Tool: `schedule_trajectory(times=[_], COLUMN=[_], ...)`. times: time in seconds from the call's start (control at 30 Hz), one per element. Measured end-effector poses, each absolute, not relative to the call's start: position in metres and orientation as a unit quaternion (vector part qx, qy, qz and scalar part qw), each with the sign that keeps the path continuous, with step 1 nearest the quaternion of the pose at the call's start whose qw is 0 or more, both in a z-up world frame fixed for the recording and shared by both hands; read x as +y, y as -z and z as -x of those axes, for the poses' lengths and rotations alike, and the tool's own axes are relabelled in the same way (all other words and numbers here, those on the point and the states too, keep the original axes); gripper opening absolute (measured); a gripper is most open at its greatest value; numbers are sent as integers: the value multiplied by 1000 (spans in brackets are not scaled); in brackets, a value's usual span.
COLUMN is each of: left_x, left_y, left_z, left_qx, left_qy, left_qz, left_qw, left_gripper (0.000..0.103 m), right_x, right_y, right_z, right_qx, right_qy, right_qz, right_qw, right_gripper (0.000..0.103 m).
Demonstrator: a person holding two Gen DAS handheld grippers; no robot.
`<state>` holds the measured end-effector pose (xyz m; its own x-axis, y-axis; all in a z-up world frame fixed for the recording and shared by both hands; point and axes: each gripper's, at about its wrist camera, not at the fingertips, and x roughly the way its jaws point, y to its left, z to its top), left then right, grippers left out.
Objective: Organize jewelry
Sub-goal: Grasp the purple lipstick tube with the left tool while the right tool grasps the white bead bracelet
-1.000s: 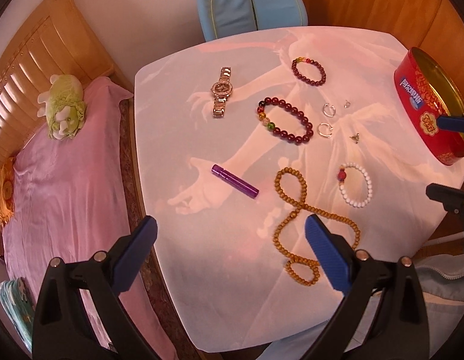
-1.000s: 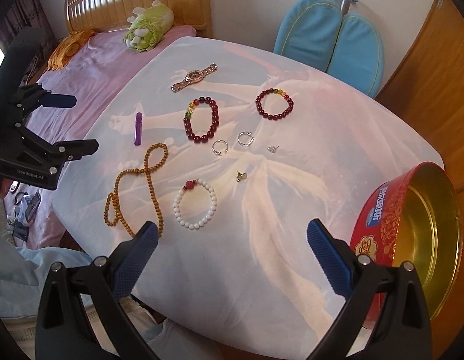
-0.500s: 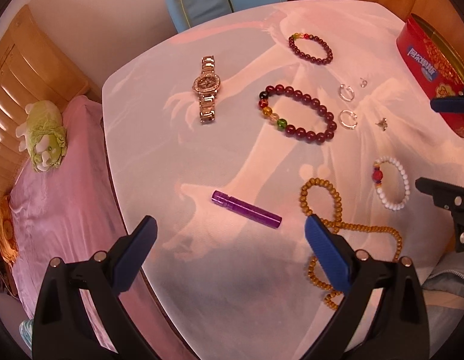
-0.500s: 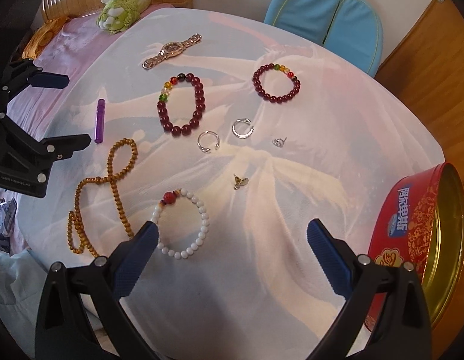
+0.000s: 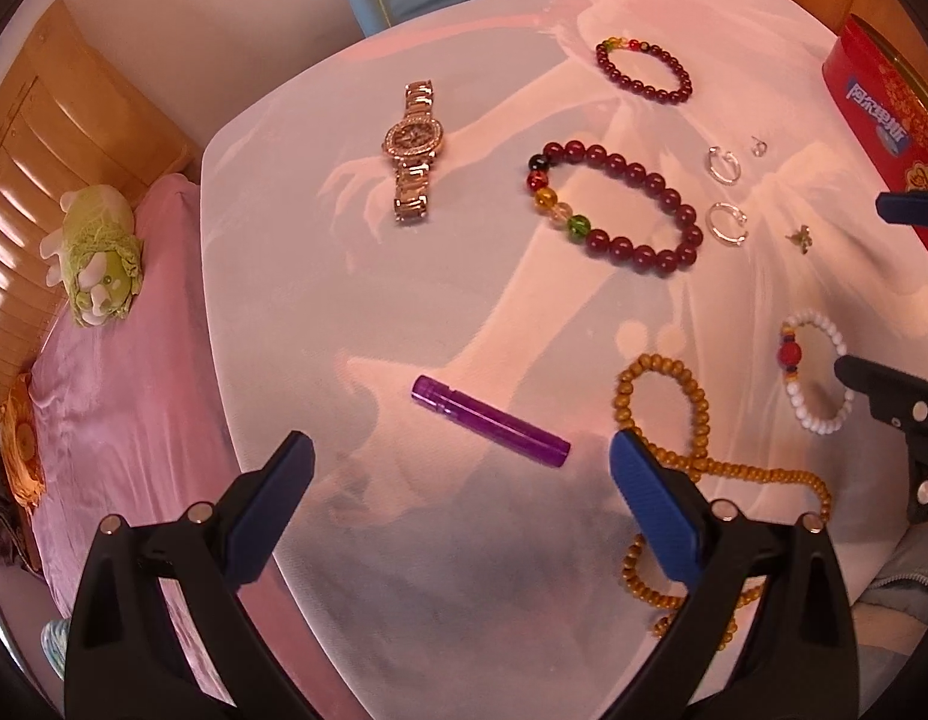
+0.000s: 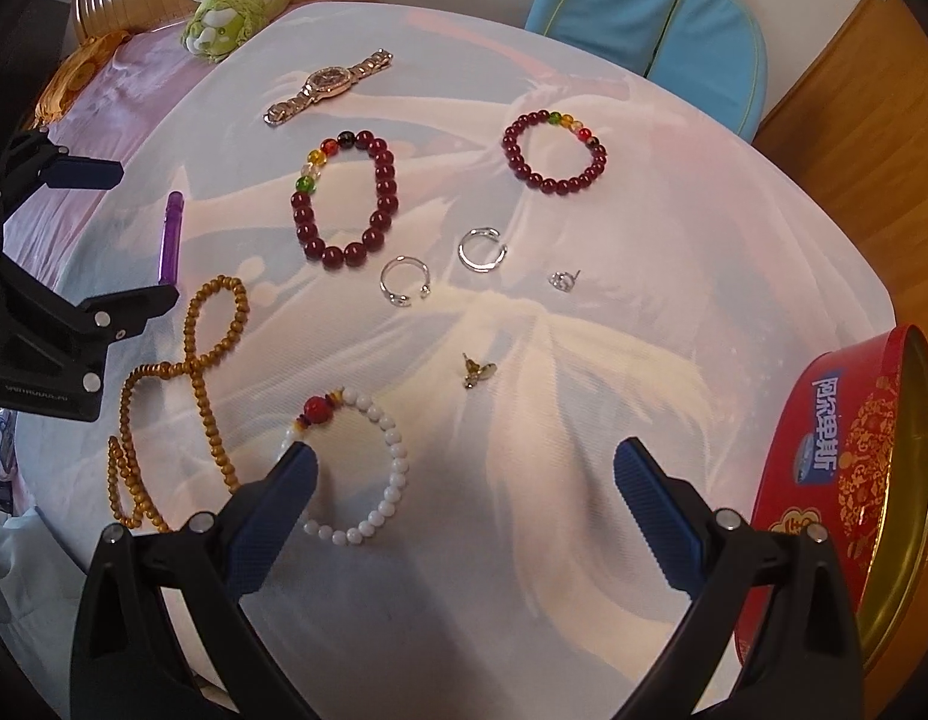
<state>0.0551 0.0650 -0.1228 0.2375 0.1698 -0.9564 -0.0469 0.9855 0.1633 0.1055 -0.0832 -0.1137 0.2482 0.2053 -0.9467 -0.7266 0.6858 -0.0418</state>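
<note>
Every piece lies spread singly on the worktop (image 6: 674,360), probably so each can be picked alone and dropped into the red tin (image 6: 848,474), which stands open at the worktop's edge. From the tin, the white bead bracelet (image 6: 368,468) lies nearest, the gold watch (image 5: 415,150) farthest. The left tongs (image 5: 461,468) gape wide and empty just short of the purple tube (image 5: 491,420). The right tongs (image 6: 461,474) are equally wide, gripping nothing, one tip over the white bracelet.
</note>
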Motion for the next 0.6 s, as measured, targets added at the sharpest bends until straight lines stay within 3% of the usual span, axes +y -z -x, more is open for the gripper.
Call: schedule_trajectory(times=[0.1, 0.13, 0.17, 0.2, 0.23, 0.27, 0.3, 0.33, 0.37, 0.4, 0.6], left_x=[65, 65, 65, 67, 69, 71, 70, 68, 66, 64, 67], left_y=[126, 128, 128, 126, 126, 125, 124, 122, 122, 121, 118], left_z=[-54, -55, -55, -54, -54, -55, -55, -55, -55, -55, -53], left_qx=[612, 612, 610, 609, 610, 612, 609, 607, 608, 608, 605], left_qy=[-75, -79, -72, -61, -47, -38, -39, -32, -26, -26, -16], left_qz=[-36, -38, -27, -6, 17, 33, 30, 27, 25, 22, 60], left_qw=[786, 786, 789, 791, 791, 789, 792, 794, 793, 793, 793], left_gripper=[95, 90, 81, 67, 53, 49, 34, 15, 10, 10, 9], right_x=[-82, -81, -80, -79, -82, -83, -85, -85, -84, -83, -91], right_y=[116, 118, 121, 125, 125, 126, 126, 125, 124, 124, 118], right_z=[-101, -99, -97, -97, -97, -97, -95, -92, -90, -88, -89], right_qx=[525, 525, 528, 536, 539, 544, 547, 547, 544, 545, 548], right_qy=[-315, -317, -319, -322, -327, -327, -334, -344, -347, -350, -349], right_qz=[248, 250, 252, 251, 237, 228, 220, 216, 221, 222, 199], right_qw=[751, 749, 745, 739, 739, 738, 735, 732, 731, 729, 734], right_gripper=[98, 93, 75, 64, 56, 50, 45, 31, 11, 7, 7])
